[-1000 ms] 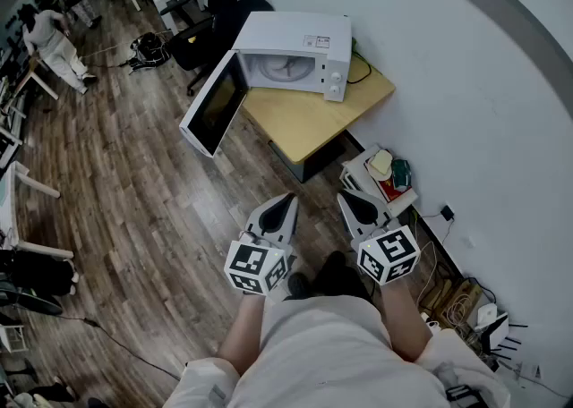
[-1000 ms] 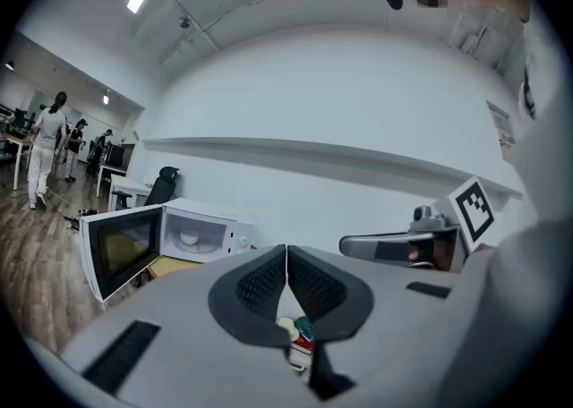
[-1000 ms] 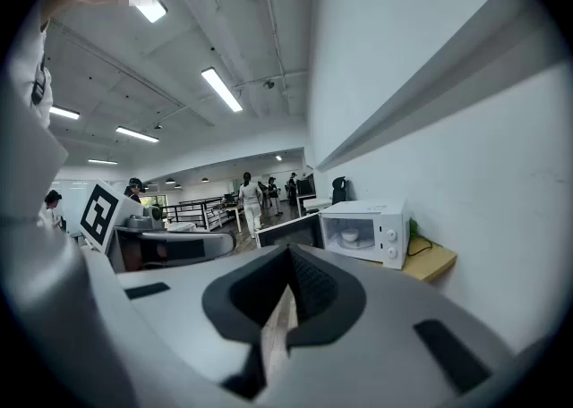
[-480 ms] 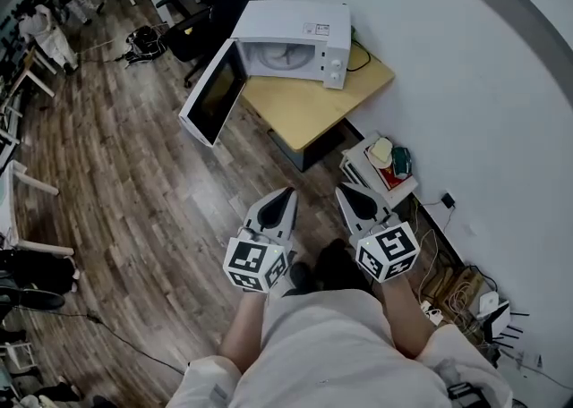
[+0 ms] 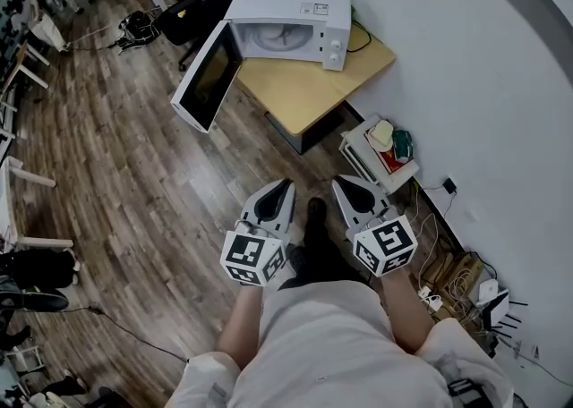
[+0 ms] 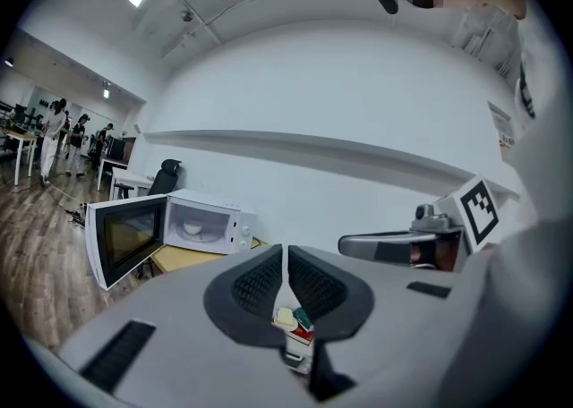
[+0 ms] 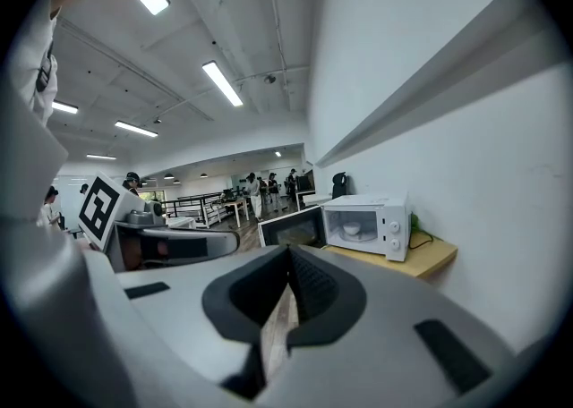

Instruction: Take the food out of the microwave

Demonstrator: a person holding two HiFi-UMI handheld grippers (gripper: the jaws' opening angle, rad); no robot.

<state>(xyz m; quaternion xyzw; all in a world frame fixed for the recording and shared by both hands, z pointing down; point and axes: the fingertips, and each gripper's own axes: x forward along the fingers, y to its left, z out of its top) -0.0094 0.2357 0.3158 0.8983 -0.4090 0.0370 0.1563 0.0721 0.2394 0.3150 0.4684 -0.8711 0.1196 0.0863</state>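
Observation:
A white microwave (image 5: 295, 21) stands on a wooden table (image 5: 313, 97) against the wall, its door (image 5: 206, 80) swung wide open to the left. Inside it sits a white bowl (image 6: 193, 229) of food on the turntable, the bowl (image 7: 352, 230) also showing in the right gripper view. My left gripper (image 5: 279, 190) and right gripper (image 5: 345, 186) are held side by side in front of my body, well short of the table. Both are shut with nothing between their jaws.
A low white rack (image 5: 380, 160) with small items stands by the wall right of the table. Cables and a power strip (image 5: 457, 294) lie along the wall. Black office chairs (image 5: 192, 4) are behind the microwave door. People stand at desks far left (image 6: 54, 133).
The microwave and table have shifted up and slightly left in the head view as I move toward them. Both grippers keep their pose and stay shut.

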